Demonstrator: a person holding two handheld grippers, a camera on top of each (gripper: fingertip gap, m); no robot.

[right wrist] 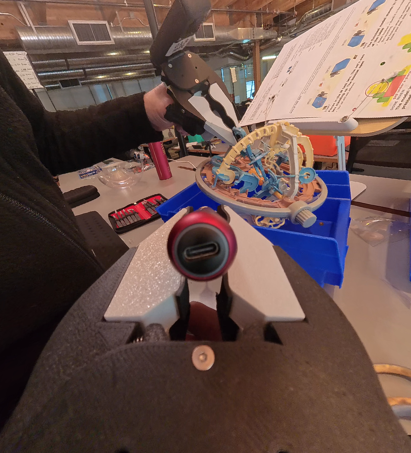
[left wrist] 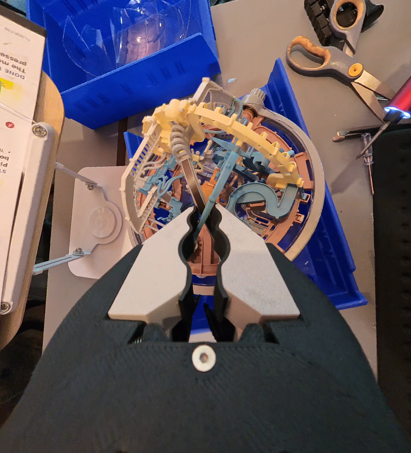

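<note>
Left tongs (left wrist: 205, 215) clamped on blue strut of marble-maze globe (left wrist: 224, 171) over blue bin (left wrist: 334, 245). Right tongs (right wrist: 203, 210) grip red electric screwdriver (right wrist: 202, 245). Printed instruction sheet (right wrist: 334, 61) beside.

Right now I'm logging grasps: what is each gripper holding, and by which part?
Left gripper: maze model, by a thin blue strut. Right gripper: red electric screwdriver, around its barrel, near the rear end.

Two blue bins (left wrist: 136, 81) (left wrist: 332, 220) are sitting on the table, at twelve and three o'clock. One maze ball (left wrist: 224, 166) is resting over the nearer bin. One pair of scissors (left wrist: 334, 58) and one red screwdriver (left wrist: 410, 93) are showing at two o'clock.
</note>
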